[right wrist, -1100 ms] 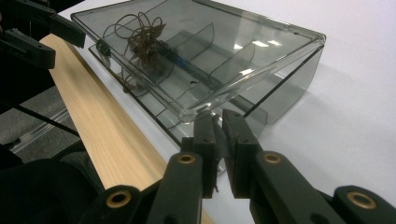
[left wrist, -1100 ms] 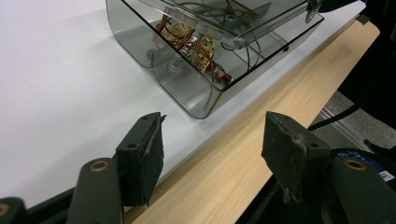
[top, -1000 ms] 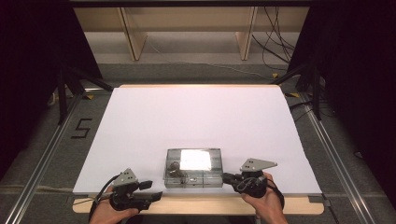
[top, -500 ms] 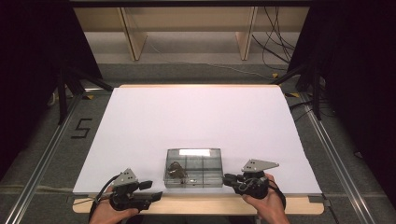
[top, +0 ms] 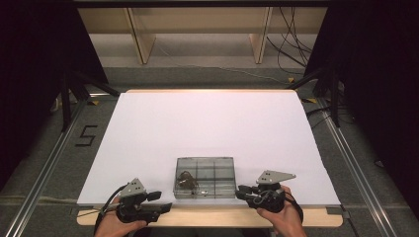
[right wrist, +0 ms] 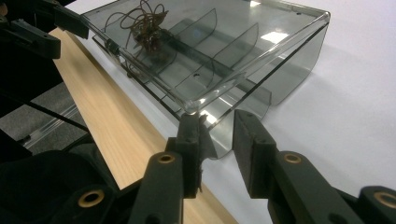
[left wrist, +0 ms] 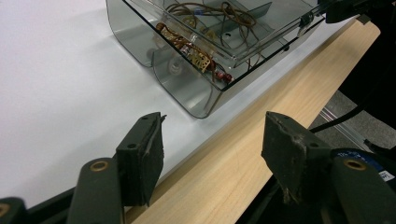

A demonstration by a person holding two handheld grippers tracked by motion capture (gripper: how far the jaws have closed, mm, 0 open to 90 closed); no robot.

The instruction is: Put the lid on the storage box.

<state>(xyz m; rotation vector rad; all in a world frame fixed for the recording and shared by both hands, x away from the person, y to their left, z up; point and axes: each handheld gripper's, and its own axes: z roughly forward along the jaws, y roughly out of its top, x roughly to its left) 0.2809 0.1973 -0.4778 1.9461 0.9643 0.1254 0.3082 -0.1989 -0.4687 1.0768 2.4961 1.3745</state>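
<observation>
A white surface (top: 207, 128) with a wooden front edge stands among dark curtains. Left tongs (top: 160, 205) are spread, empty. A smoky clear box (top: 205, 177) holding a brown tangle lies near that edge. Right tongs (top: 238, 192), just opening, straddle its corner. Bare surface lies beyond.

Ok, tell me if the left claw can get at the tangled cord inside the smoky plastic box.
Probably not yet. The cord lies under the box's clear lid, which looks lowered over it. The open left claw stands empty beside the box.
</observation>
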